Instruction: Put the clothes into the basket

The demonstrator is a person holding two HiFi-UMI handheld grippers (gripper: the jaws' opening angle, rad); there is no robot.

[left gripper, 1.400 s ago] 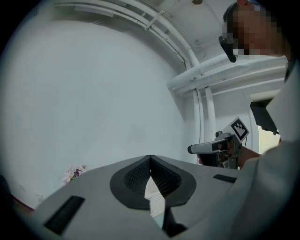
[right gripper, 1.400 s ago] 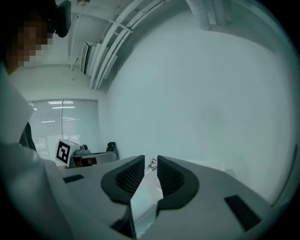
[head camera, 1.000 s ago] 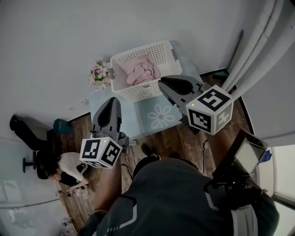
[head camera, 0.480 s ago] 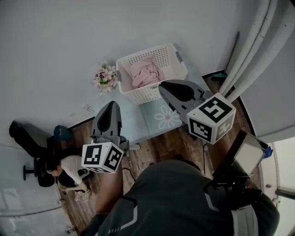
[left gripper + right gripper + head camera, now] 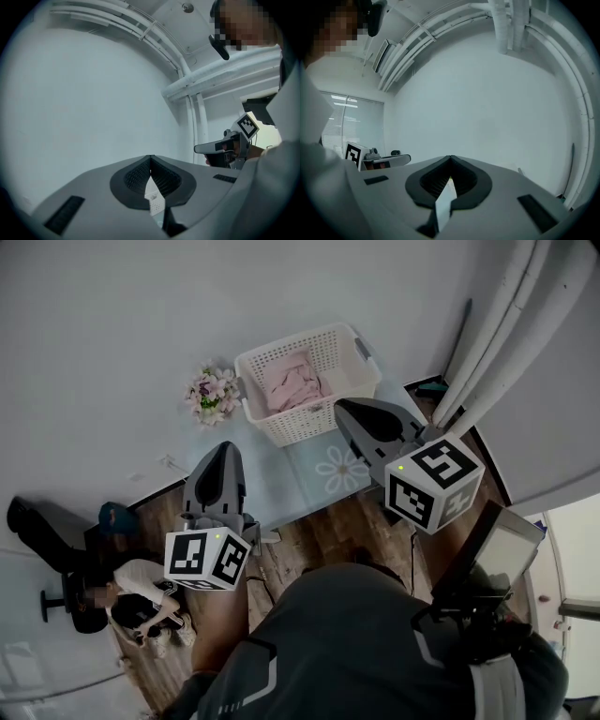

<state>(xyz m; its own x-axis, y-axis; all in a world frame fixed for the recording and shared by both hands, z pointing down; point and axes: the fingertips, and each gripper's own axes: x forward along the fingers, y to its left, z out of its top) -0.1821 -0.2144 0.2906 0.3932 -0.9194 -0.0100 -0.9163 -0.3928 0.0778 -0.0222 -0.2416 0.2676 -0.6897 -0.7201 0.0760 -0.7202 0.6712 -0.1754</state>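
- Clothes [image 5: 292, 381]: pink, laid in basket [image 5: 291, 427], upper centre; none seen outside.
- Left gripper [image 5: 225, 448]: fingers together, empty.
- Right gripper [image 5: 347, 409]: fingers just closed, empty.
- Step: task judged finished; no further grasp needed.

The white lattice-walled plastic laundry basket [image 5: 291, 432], at twelve o'clock in the head view, looks smooth and faintly glossy, and its walls are pierced all over with small holes. The crumpled pink cloth garments [image 5: 289, 382] inside it look soft and matt. At six o'clock from the basket, the pale blue floor mat with a white daisy print [image 5: 291, 479] looks flat and matt. It lies on a brown wood-plank floor [image 5: 319, 535] with visible grain and a low sheen.

The left gripper [image 5: 150, 161] and the right gripper [image 5: 450, 161] have smooth matt grey plastic shells. Their black pads [image 5: 137, 176] are finely ribbed. The white round pipes [image 5: 487, 343] at two o'clock look smooth, with a light sheen.
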